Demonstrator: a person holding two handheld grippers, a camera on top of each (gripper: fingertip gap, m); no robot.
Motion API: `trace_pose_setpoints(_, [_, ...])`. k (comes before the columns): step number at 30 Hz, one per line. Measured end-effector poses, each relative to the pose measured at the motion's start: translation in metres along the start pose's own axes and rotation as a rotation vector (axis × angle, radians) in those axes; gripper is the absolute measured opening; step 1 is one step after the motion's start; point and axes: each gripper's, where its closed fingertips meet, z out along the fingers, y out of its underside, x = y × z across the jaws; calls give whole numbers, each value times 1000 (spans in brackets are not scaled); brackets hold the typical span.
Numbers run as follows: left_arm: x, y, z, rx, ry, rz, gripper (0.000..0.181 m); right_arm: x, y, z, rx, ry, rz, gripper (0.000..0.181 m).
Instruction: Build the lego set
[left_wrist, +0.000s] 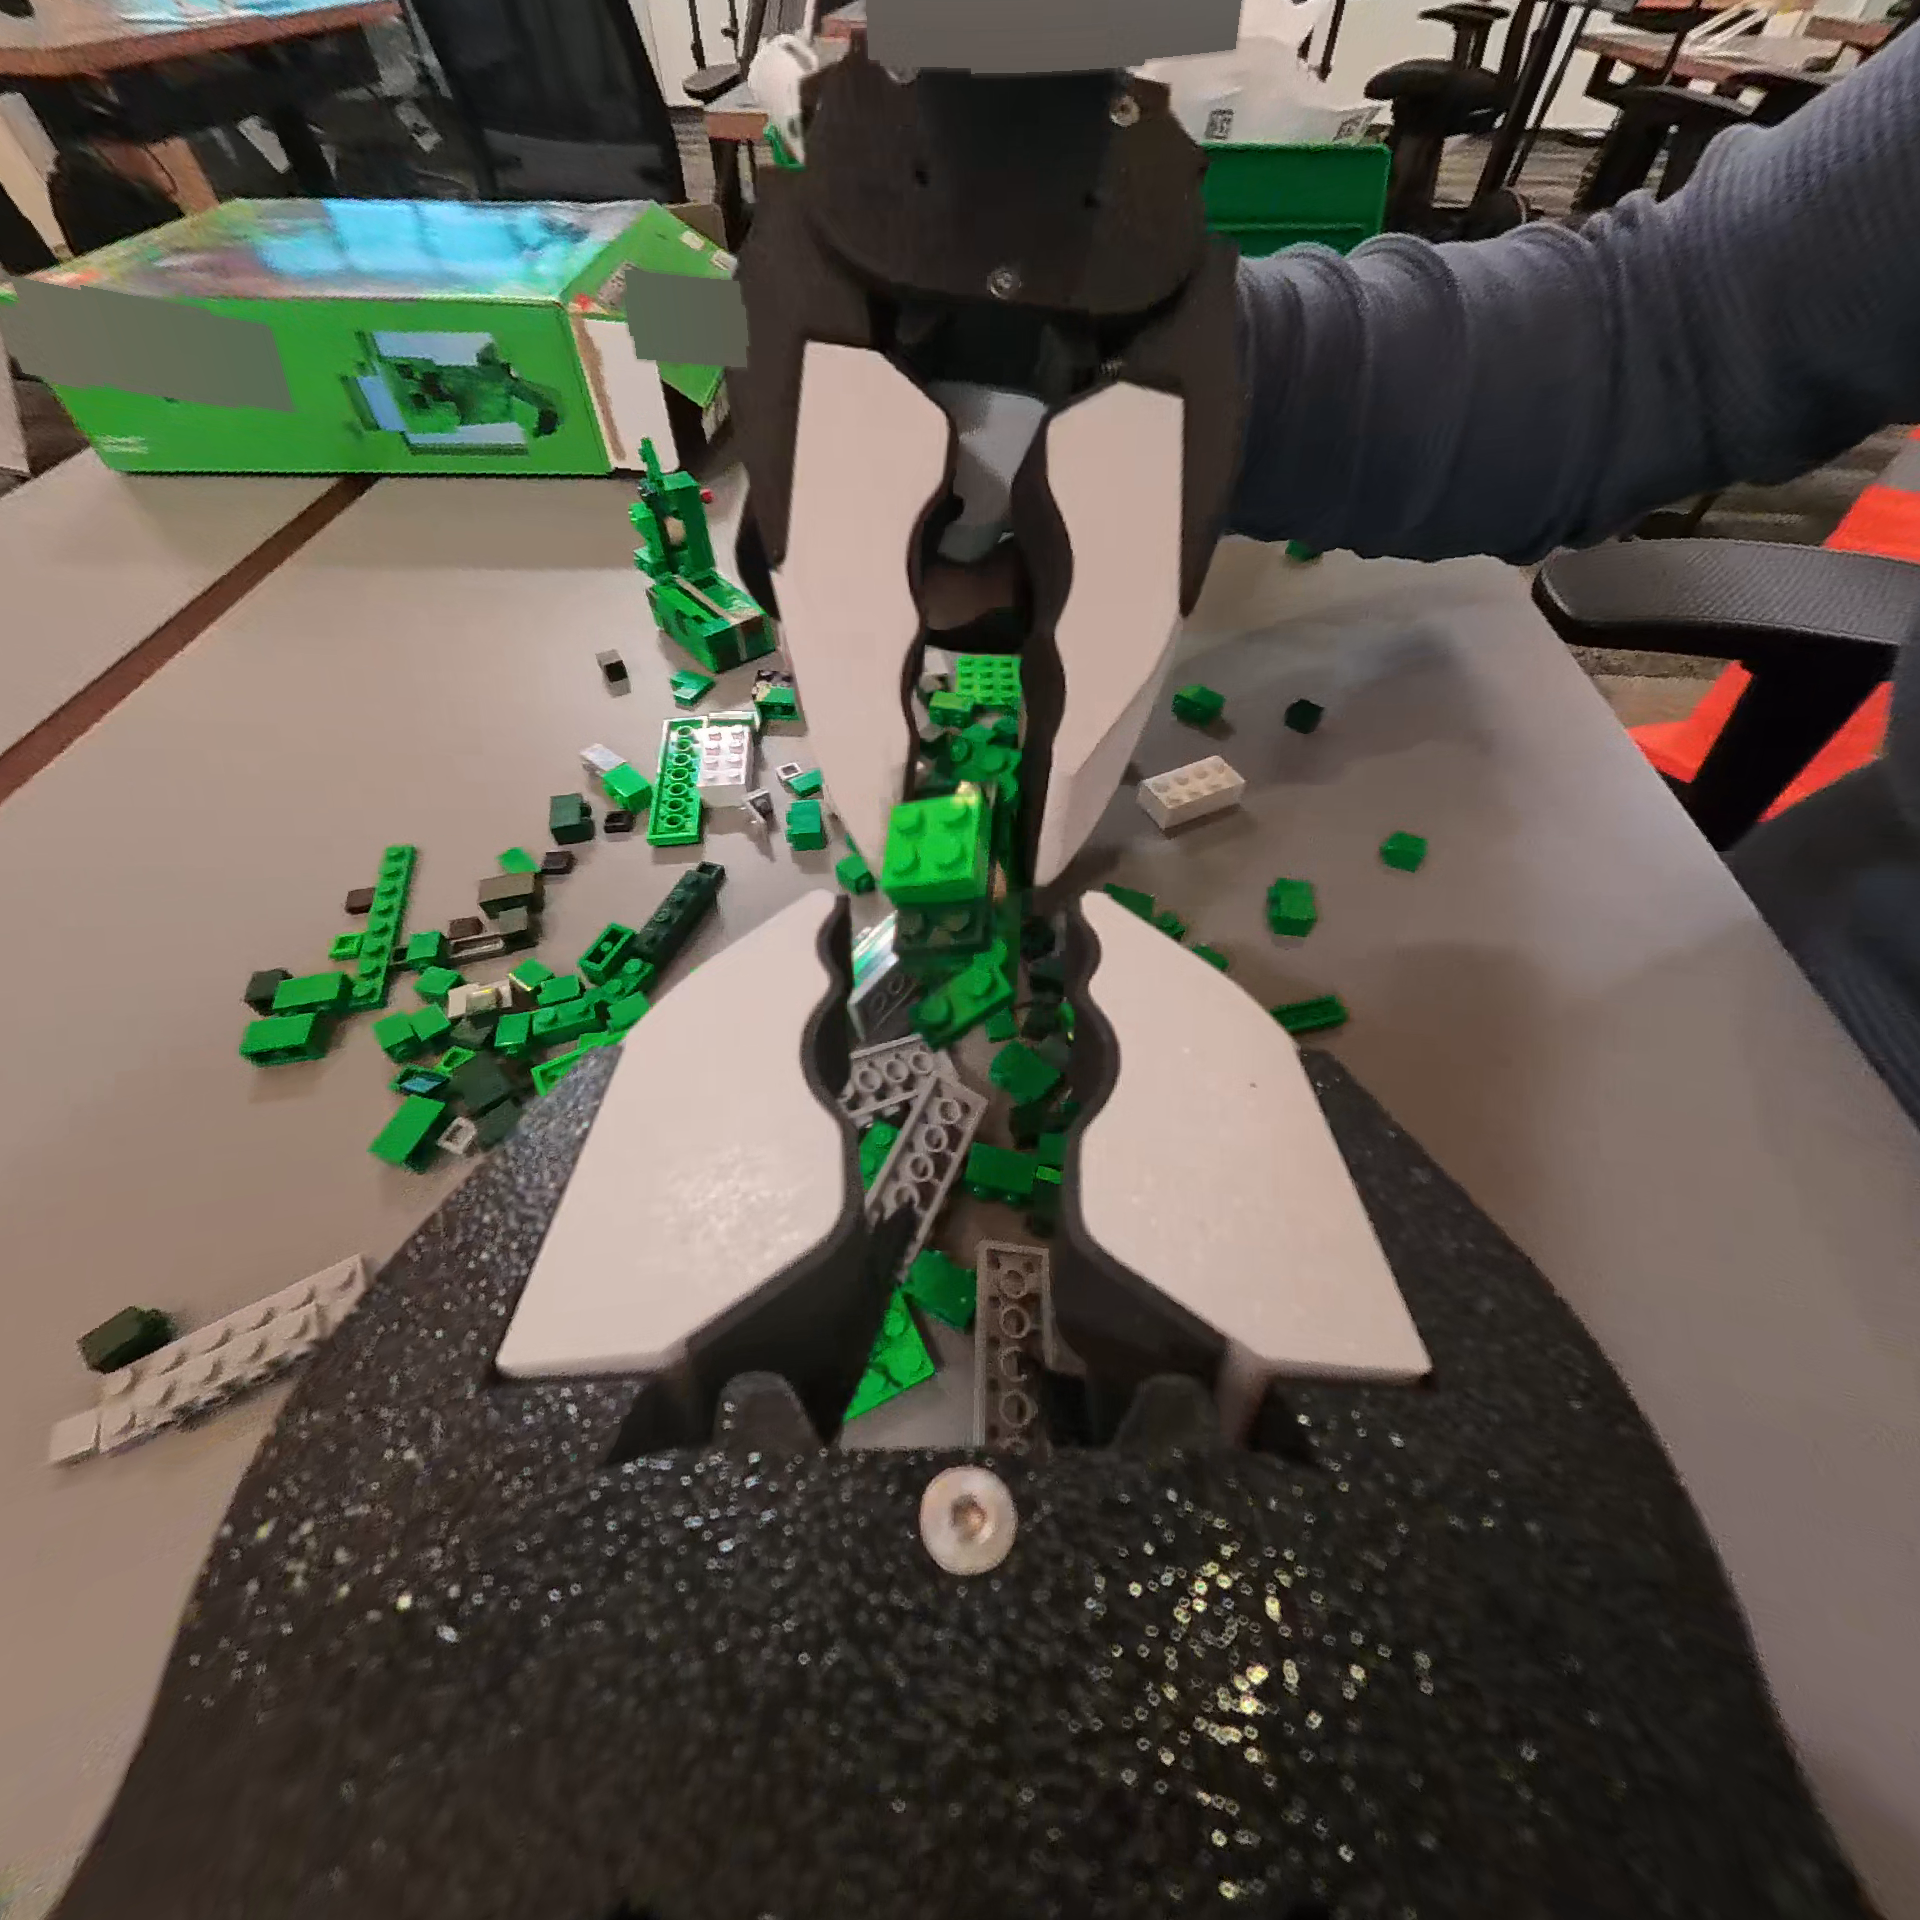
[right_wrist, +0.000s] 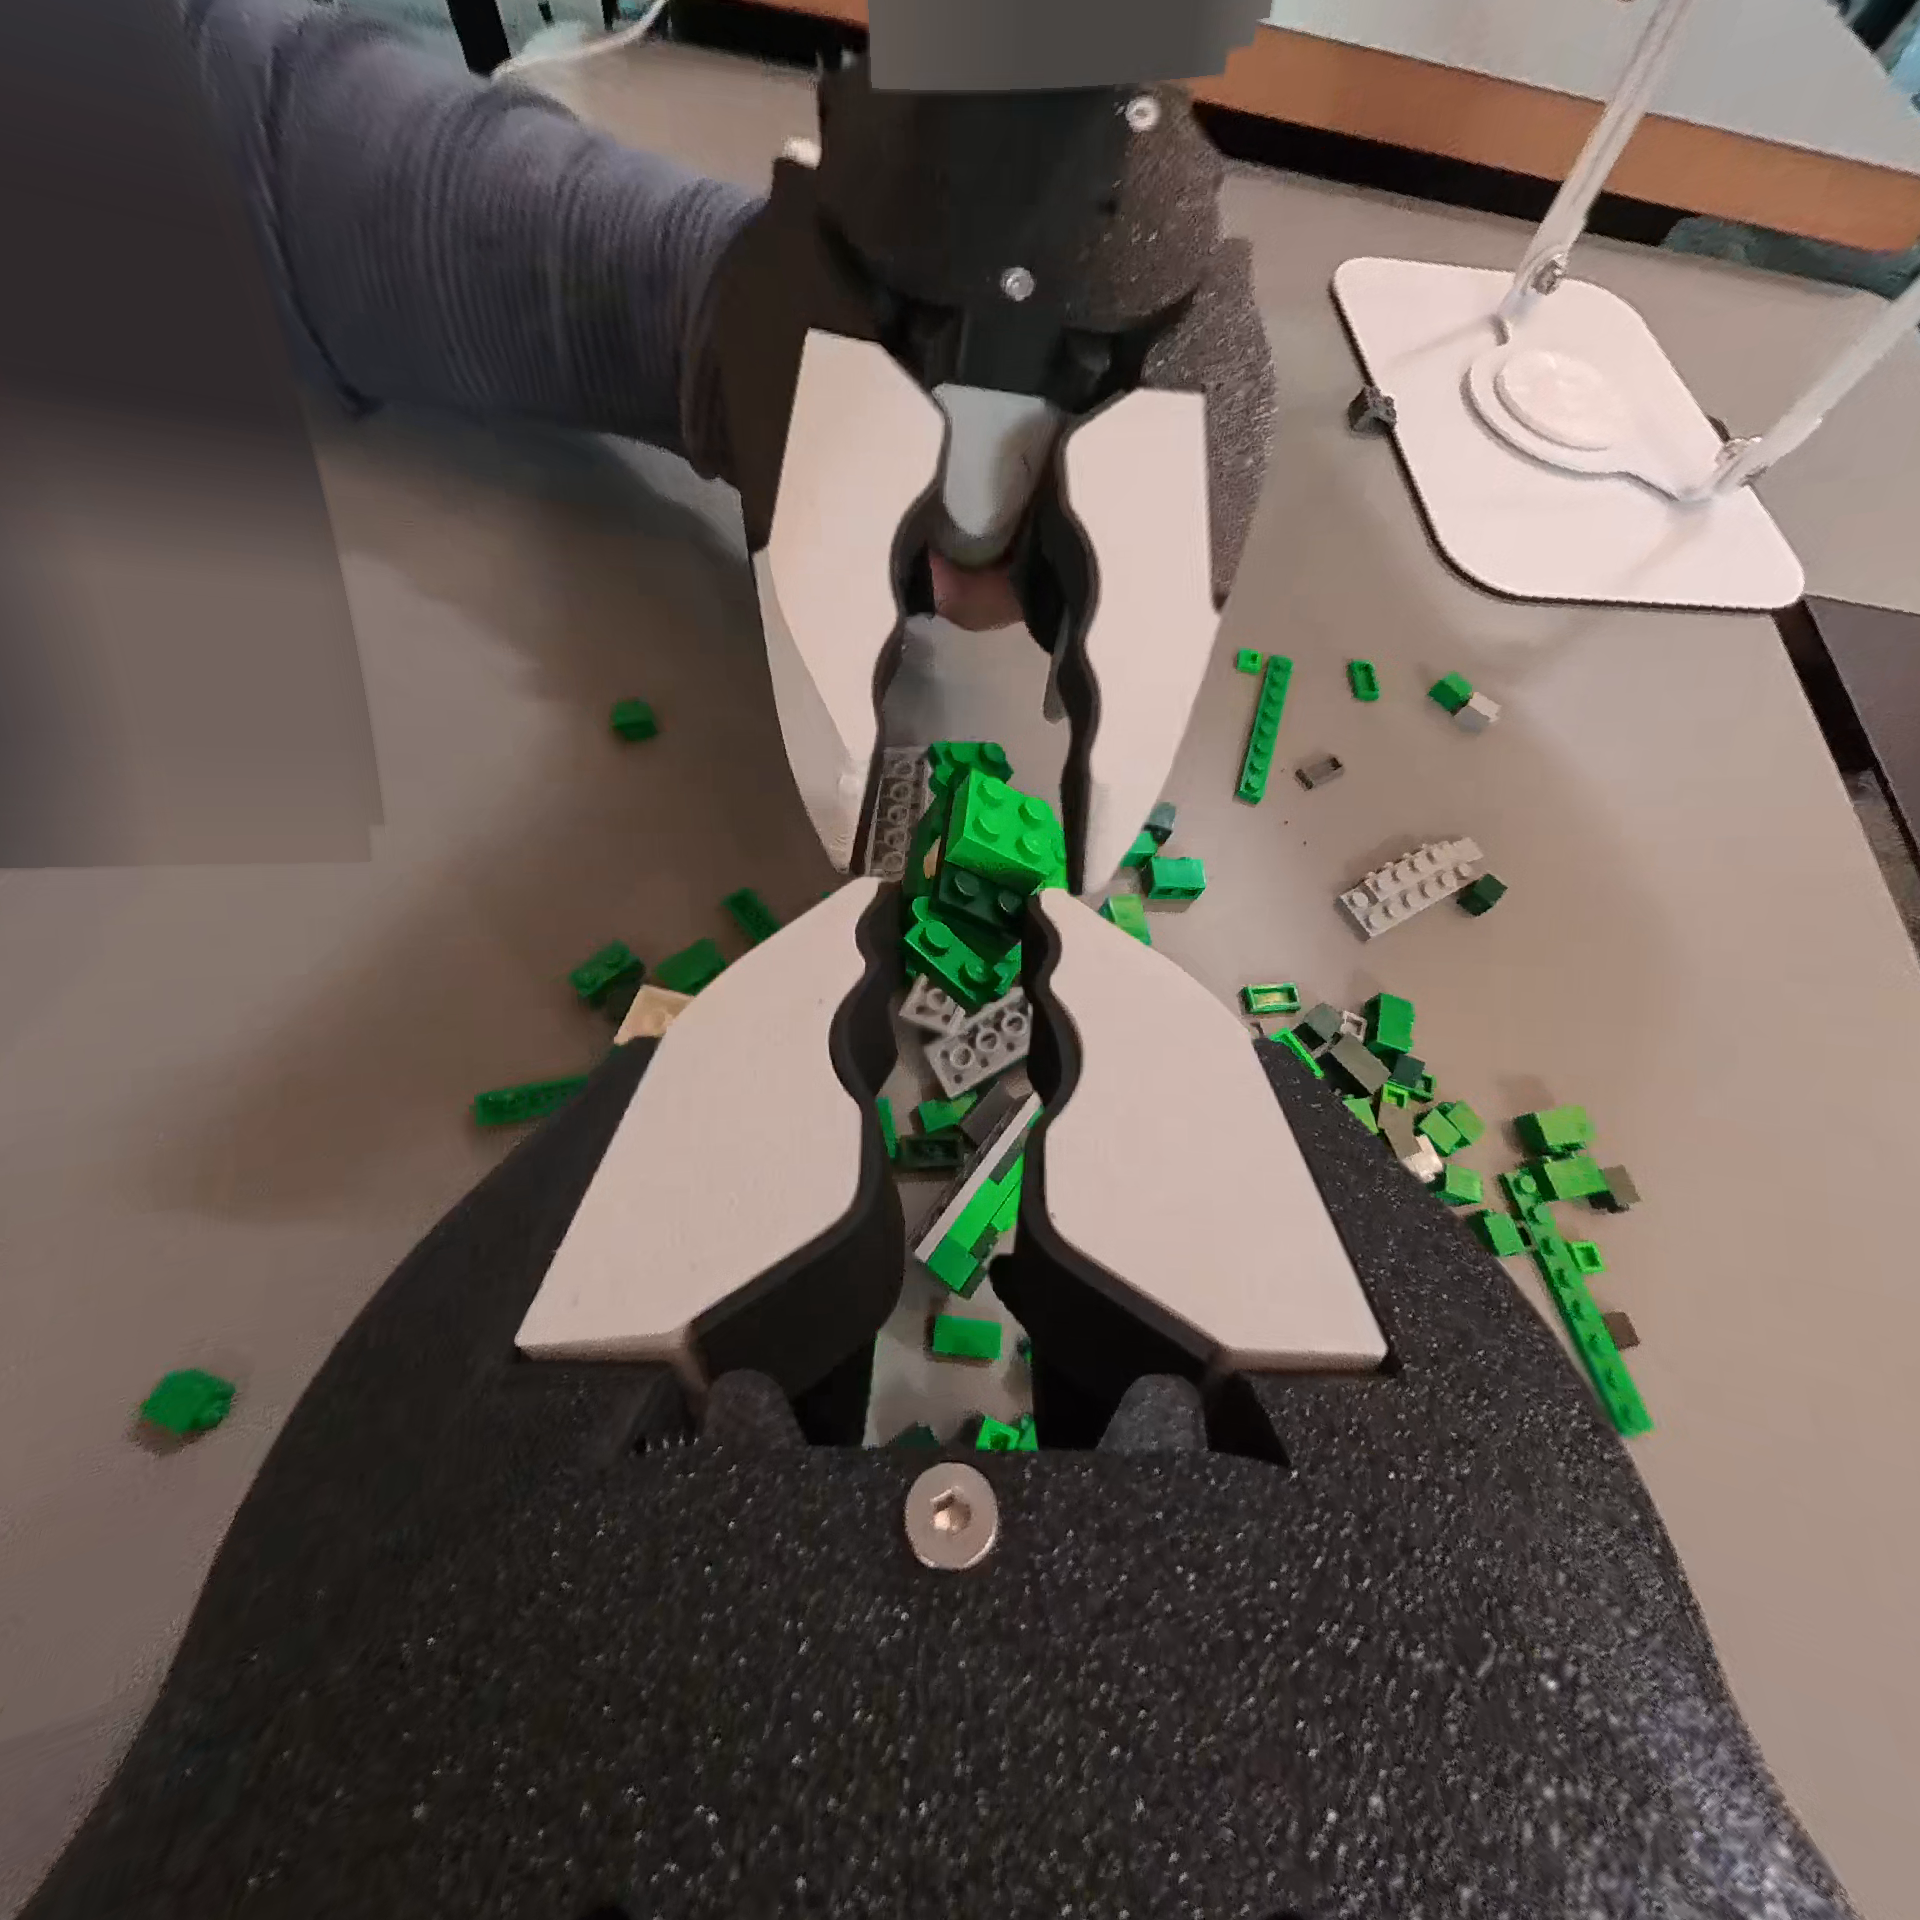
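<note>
Two gripper (left_wrist: 961, 914) tips around green brick (left_wrist: 935, 854).

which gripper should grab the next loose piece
Probably left: the left gripper looks open and free, while the right gripper is shut on the green brick stack. Grey plates lie just below it.

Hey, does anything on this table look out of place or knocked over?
Mostly expected build clutter: loose green and grey bricks scattered over the table. The green set box lies on its side with an end flap open, and a partly built green model leans beside it.
</note>
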Motion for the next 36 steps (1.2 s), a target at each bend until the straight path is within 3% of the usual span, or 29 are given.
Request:
trace_pose_setpoints(4, [-2, -6, -5, -7, -43, 50, 35, -1, 8, 2, -115, 56, -112, 21])
trace_pose_setpoints(14, [2, 17, 10, -360, -118, 252, 18, -6, 25, 6, -406, 70, -324, 21])
trace_pose_setpoints(16, [1, 20, 9, -375, -96, 208, 17, -3, 26, 7, -444, 125, -467, 21])
trace_pose_setpoints(19, [1, 19, 7, -326, -22, 110, 16, 9, 31, 5, -617, 283, -892, 21])
trace_pose_setpoints(21, [4, 20, 7, -278, 41, 23, 16, 10, 35, 8, -648, 320, -989, 21])
trace_pose_setpoints(24, [-4, 23, 3, -201, 28, -62, 16, 17, 43, 4, -607, 353, -855, 21])
trace_pose_setpoints(27, [-24, 36, -4, -238, -90, -116, 16, 15, 42, 7, -387, 297, -452, 21])
trace_pose_setpoints(28, [-27, 42, -4, -275, -107, -134, 27, 12, 37, 8, -293, 257, -318, 21])
trace_pose_setpoints(29, [-25, 44, -3, -283, -98, -145, 58, 10, 32, 8, -207, 213, -205, 21])
trace_pose_setpoints(30, [-21, 42, 0, -267, -76, -152, 63, 7, 26, 8, -131, 173, -118, 21])
trace_pose_setpoints(32, [-14, 31, 5, -196, -31, -154, 60, 5, 17, 7, -30, 121, -6, 21])
trace_pose_setpoints(36, [-4, 18, 7, -114, 34, -155, 32, -1, 8, 5, 75, 50, 106, 21])
